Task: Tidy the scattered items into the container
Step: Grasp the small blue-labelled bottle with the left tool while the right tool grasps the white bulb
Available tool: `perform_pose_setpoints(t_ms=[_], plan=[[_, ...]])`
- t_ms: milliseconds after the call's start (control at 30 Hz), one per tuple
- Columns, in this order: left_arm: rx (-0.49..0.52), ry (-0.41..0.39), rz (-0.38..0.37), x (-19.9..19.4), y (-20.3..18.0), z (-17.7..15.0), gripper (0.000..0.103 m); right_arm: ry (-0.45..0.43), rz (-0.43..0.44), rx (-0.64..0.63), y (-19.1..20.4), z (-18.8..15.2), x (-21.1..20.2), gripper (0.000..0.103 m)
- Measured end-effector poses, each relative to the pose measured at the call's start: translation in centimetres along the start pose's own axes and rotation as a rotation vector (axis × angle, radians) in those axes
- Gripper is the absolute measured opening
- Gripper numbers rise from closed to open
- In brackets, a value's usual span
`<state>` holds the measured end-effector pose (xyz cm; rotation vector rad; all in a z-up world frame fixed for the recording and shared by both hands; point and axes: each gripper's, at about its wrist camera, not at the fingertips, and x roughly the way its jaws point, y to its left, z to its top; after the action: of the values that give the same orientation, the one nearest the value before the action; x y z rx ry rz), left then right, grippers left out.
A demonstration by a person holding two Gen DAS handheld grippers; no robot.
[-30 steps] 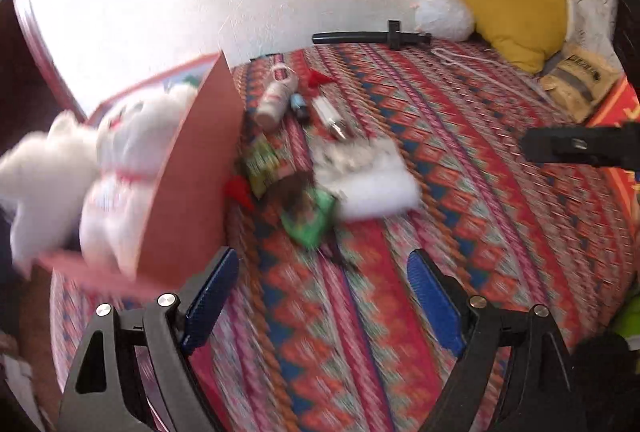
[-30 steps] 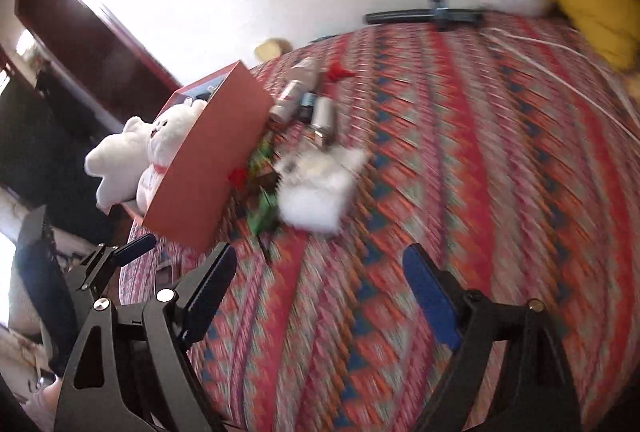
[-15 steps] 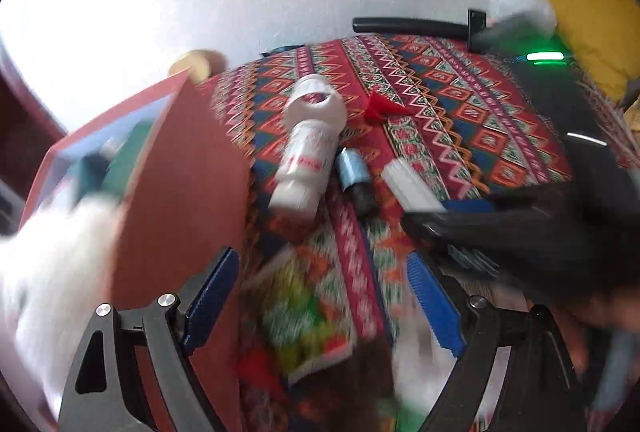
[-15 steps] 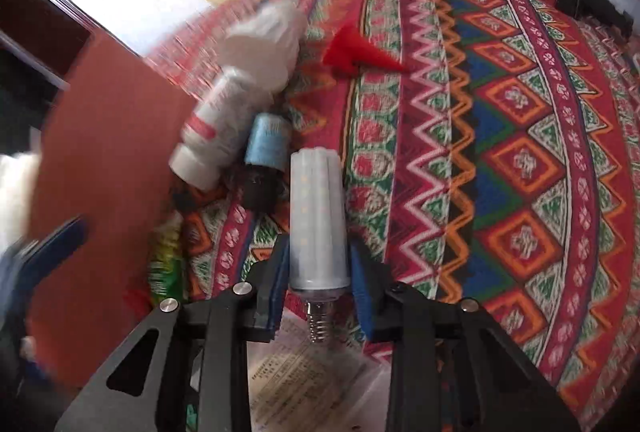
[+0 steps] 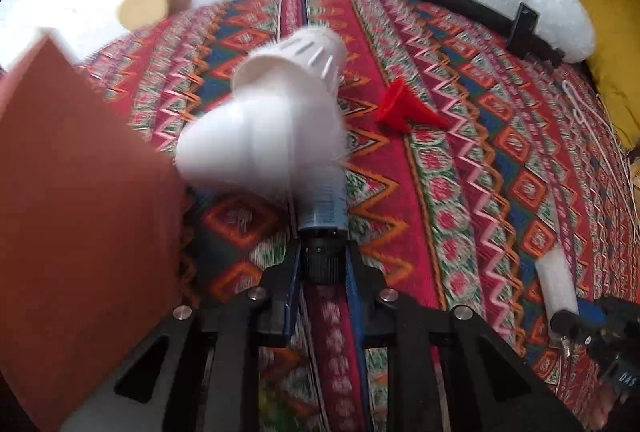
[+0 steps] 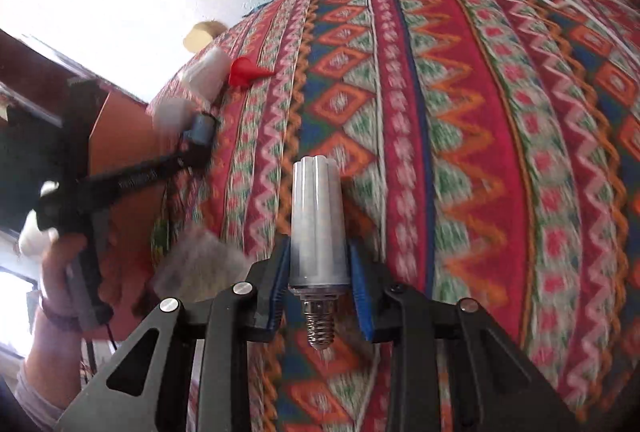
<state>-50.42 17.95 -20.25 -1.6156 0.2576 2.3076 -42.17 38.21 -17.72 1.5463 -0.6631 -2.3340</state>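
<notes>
1. The left hand-held gripper [image 5: 322, 266] is closing on the black cap of a small bottle [image 5: 322, 200]. The cap sits between the jaws, and the bottle's long axis runs straight on toward 12 o'clock, in line with the fingers.
2. A white bottle [image 5: 276, 120] lies blurred over the small one's far end, so I cannot tell whether the two touch.
3. The right hand-held gripper [image 6: 320, 272] grips a bulb [image 6: 318, 220] low on its body. The screw base points back at 6 o'clock and the top at 12 o'clock, along the fingers too.
4. Both things are above or on the patterned bed [image 6: 480, 152].
5. The box [image 5: 80, 212], my guess for the container, fills the left view from 8 to 10 o'clock, just beside the left hand-held gripper. In the right view it shows at 9 o'clock, beyond the left one.
6. The left hand is therefore the nearer to the box, and its next move probably swings toward 9 o'clock, with the right hand's bulb crossing farther.
7. A red cone [image 5: 404, 108] lies loose at 1 o'clock in the left view.
</notes>
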Motion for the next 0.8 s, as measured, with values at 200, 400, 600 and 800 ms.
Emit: perform_pose_setpoints(t_ms=[200, 400, 600, 800], plan=[[0.056, -0.043, -0.082, -5.2, -2.3, -5.8, 0.017, 0.006, 0.005, -0.021, 1.1, -4.4, -4.3, 0.027], [0.032, -0.096, -0.209, -11.7, -3.6, -10.8, 0.017, -0.055, 0.035, -0.037, 2.8, -7.9, -10.1, 0.027], [0.046, -0.110, -0.255, -16.6, -4.7, -19.3, 0.017, -0.095, 0.034, -0.068, 4.4, -11.5, -14.0, 0.027], [0.038, -0.090, -0.257, -18.3, -4.8, -25.7, 0.017, -0.055, -0.114, -0.224, 7.1, -11.9, -9.9, 0.041]])
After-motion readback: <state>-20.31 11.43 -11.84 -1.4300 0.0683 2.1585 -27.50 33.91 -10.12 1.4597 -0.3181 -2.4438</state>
